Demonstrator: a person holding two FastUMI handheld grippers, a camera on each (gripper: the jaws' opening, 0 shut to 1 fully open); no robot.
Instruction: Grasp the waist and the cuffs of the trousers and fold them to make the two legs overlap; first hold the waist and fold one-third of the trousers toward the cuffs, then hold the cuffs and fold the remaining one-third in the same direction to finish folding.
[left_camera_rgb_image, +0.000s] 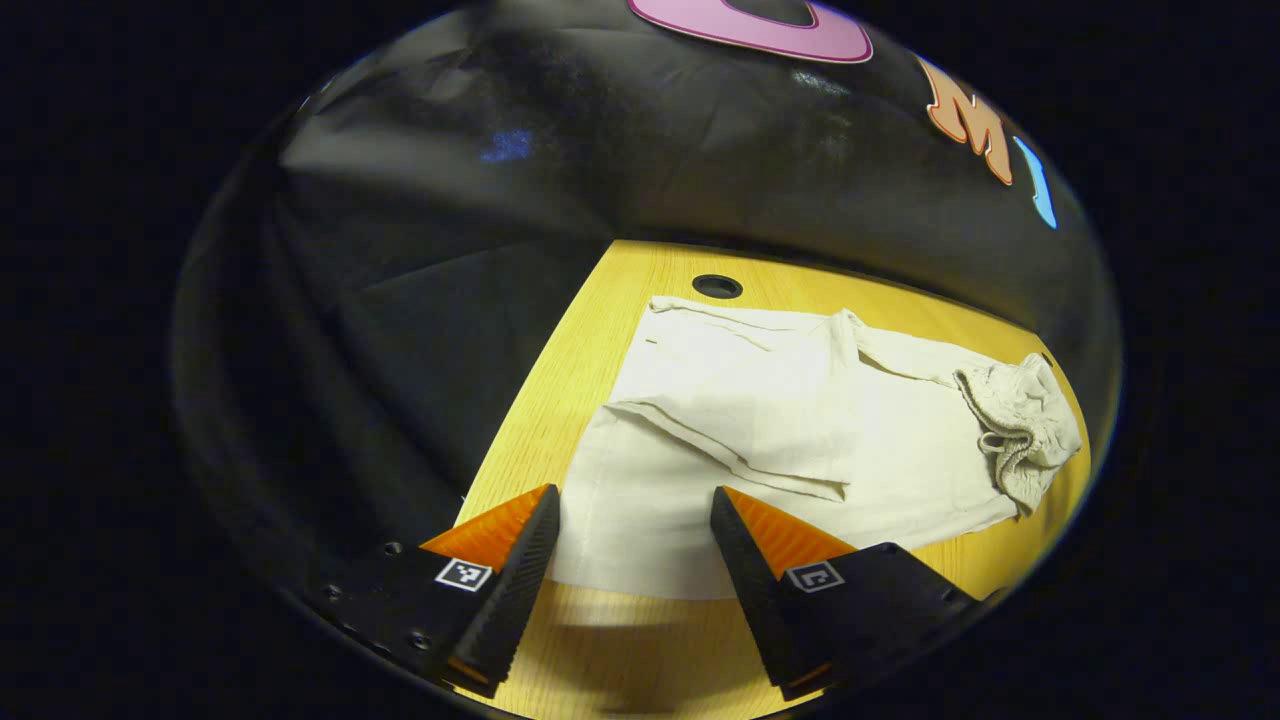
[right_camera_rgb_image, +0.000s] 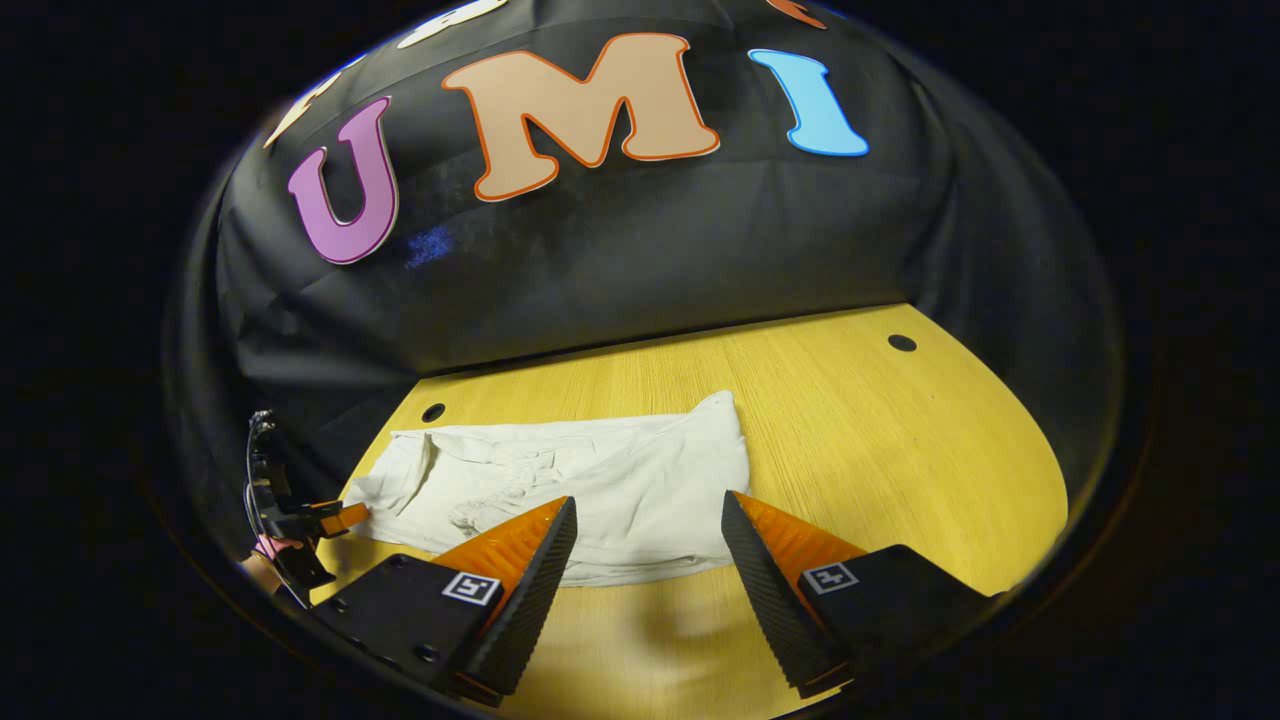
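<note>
The left gripper (left_camera_rgb_image: 633, 505) is spread wide with nothing between its fingers, poised just above the near edge of the trousers (left_camera_rgb_image: 800, 420), the gap between the two fingers framing the pale cloth at the hem end. In the left gripper view the trousers lie flat along the wooden table (left_camera_rgb_image: 620, 640), one leg folded partly over the other with a diagonal crease across the middle, and the bunched, gathered waist (left_camera_rgb_image: 1020, 425) sits at the far right end near the table's edge. A round hole (left_camera_rgb_image: 717, 287) in the tabletop lies just past the cloth's far corner. The right gripper (right_camera_rgb_image: 648, 512) is likewise spread wide and holds nothing, hovering over the near edge of the trousers (right_camera_rgb_image: 600, 480), which here stretch across the left half of the table (right_camera_rgb_image: 900, 480) with bare wood to their right. In the right gripper view the left gripper (right_camera_rgb_image: 330, 520) appears at the far left, close against the end of the cloth; whether it touches the cloth cannot be told. Two small holes (right_camera_rgb_image: 902, 343) mark the table's back edge, with the booth's black cloth wall (right_camera_rgb_image: 650, 250) behind.
</note>
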